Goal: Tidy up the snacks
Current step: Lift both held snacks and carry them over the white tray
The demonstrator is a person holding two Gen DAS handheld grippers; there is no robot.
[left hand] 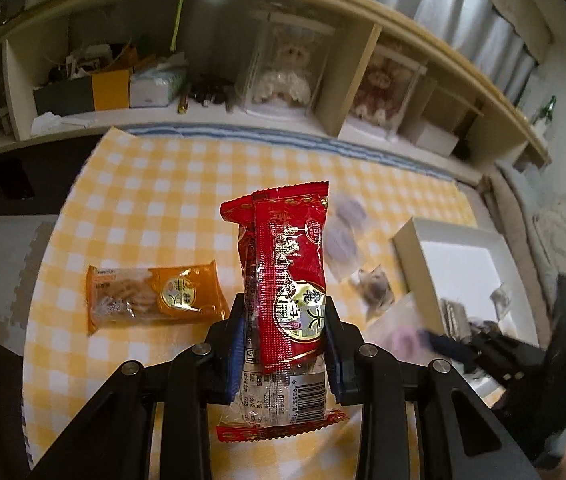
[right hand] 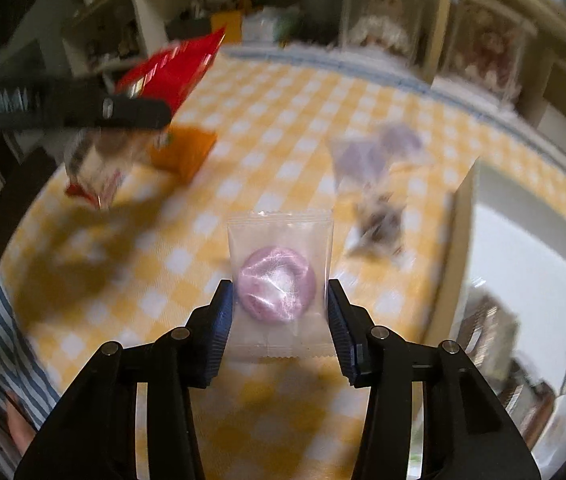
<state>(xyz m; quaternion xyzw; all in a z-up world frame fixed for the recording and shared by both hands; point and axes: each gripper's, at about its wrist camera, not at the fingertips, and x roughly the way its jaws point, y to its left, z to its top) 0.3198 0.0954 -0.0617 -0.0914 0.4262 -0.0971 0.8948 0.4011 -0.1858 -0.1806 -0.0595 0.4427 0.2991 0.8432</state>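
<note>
My left gripper is shut on a red snack packet and holds it upright above the yellow checked cloth. In the right wrist view the same red packet shows at the upper left in the left gripper. My right gripper is shut on a clear packet with a pink round sweet, held above the cloth. An orange snack packet lies on the cloth left of the left gripper; it also shows in the right wrist view.
A white box with several snacks inside stands at the right; its wall shows in the right wrist view. A purple packet and a dark packet lie beside it. A shelf unit runs behind the table.
</note>
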